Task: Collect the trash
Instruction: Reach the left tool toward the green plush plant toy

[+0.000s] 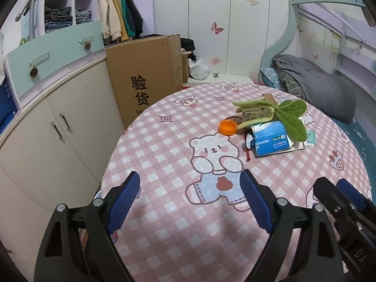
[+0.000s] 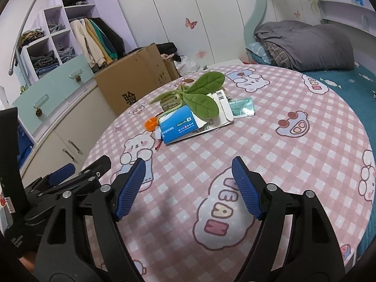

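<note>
A heap of trash lies on the pink checked round table (image 1: 164,155) (image 2: 293,155): a flattened blue and white box (image 1: 270,142) (image 2: 178,125), a green leafy stalk (image 1: 291,115) (image 2: 202,94) with a label, an orange bottle cap (image 1: 227,127) (image 2: 150,124), a small teal sachet (image 1: 311,137) (image 2: 242,107), white card pieces (image 2: 224,110) and a thin red strip (image 1: 248,155) (image 2: 158,146). My left gripper (image 1: 190,183) is open over the near part of the table, well short of the heap. My right gripper (image 2: 188,169) is open too, nothing between its blue pads; it also shows at the right edge (image 1: 340,199) of the left wrist view.
A big cardboard box (image 1: 143,80) (image 2: 131,80) stands beyond the table's far left edge, beside a curved cream cabinet (image 1: 54,127). A bed with a grey quilt (image 1: 315,87) (image 2: 305,44) lies to the right. Shelves and hanging clothes (image 1: 117,14) line the back wall.
</note>
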Demonstrator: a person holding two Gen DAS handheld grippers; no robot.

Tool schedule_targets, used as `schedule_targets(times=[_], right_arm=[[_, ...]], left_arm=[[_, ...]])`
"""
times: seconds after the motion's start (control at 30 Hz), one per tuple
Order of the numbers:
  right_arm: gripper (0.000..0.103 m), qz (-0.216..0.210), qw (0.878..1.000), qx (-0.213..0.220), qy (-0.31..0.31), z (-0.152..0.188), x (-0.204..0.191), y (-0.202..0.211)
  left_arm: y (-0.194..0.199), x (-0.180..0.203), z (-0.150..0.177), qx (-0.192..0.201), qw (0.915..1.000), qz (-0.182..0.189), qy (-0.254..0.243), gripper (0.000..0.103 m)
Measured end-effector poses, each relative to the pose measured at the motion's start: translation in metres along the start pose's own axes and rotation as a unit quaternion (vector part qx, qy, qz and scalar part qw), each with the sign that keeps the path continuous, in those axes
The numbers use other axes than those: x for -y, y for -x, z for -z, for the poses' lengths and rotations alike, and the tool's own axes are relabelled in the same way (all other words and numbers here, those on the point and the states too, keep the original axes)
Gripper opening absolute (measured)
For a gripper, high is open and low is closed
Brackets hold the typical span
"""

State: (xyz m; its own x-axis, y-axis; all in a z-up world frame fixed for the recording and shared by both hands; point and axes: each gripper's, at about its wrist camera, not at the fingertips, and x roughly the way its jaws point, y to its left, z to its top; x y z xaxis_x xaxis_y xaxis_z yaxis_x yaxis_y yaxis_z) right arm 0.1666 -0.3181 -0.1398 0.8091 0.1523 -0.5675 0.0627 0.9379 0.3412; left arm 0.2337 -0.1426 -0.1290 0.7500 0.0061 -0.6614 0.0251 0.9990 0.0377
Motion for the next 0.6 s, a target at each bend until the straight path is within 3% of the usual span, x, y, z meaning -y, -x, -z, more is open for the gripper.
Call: schedule_targets(times=[0.6], right_arm=[[0.075, 0.046, 0.999, -0.019, -0.004, -0.017, 0.016, -0.024]], left_arm=[[-0.042, 0.009, -0.004, -0.043, 0.9964, 0.069, -0.024, 0.085]])
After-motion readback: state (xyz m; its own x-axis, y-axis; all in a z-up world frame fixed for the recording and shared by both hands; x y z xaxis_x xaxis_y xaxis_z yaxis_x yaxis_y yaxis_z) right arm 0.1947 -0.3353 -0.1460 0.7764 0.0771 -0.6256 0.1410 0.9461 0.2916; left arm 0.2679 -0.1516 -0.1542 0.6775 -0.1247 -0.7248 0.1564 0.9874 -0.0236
